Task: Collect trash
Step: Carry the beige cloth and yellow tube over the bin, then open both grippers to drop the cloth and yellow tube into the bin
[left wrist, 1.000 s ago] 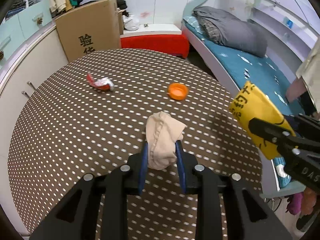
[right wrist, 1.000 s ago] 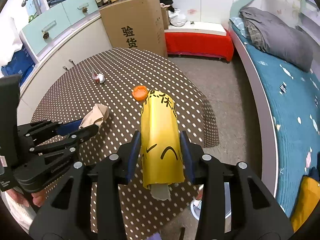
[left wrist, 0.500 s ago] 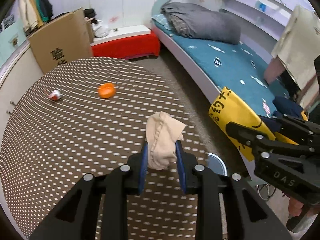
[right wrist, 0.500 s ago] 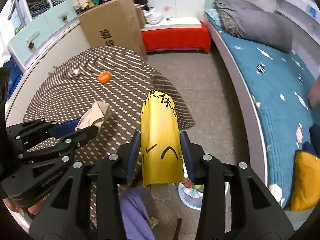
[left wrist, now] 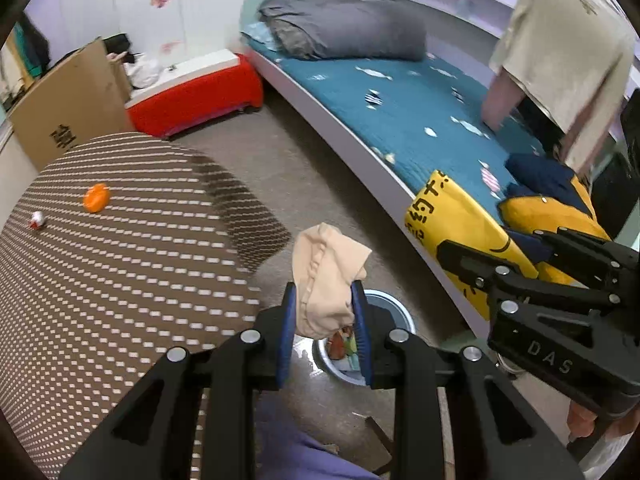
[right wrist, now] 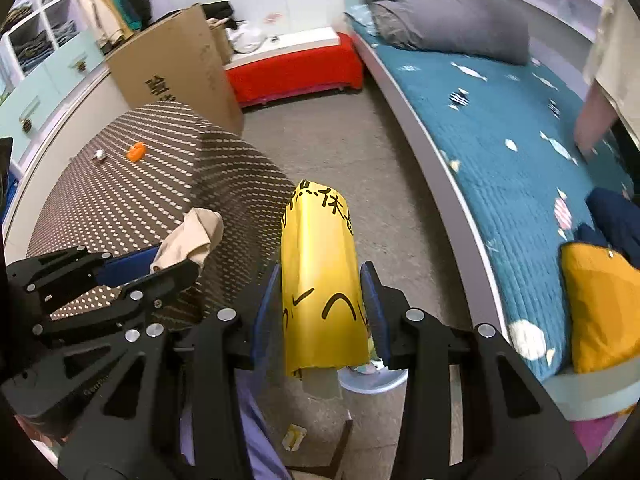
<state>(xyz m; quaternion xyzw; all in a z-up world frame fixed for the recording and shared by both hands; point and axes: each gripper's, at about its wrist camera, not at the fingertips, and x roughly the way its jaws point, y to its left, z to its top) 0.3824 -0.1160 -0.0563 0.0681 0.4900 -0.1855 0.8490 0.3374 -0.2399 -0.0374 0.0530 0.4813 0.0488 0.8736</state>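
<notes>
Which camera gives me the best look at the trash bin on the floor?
Left wrist: the bin shows its rim and coloured trash inside, just beyond the beige cloth. The right wrist view shows only a sliver of rim under the yellow wrapper.

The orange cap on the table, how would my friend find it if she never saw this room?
Look at the round brown table with white dashes beside the blue bed. Near its far edge lie two small things side by side. The orange cap is the flat, round, bright orange one; its neighbour, a crumpled scrap, is smaller and red and white.
</notes>
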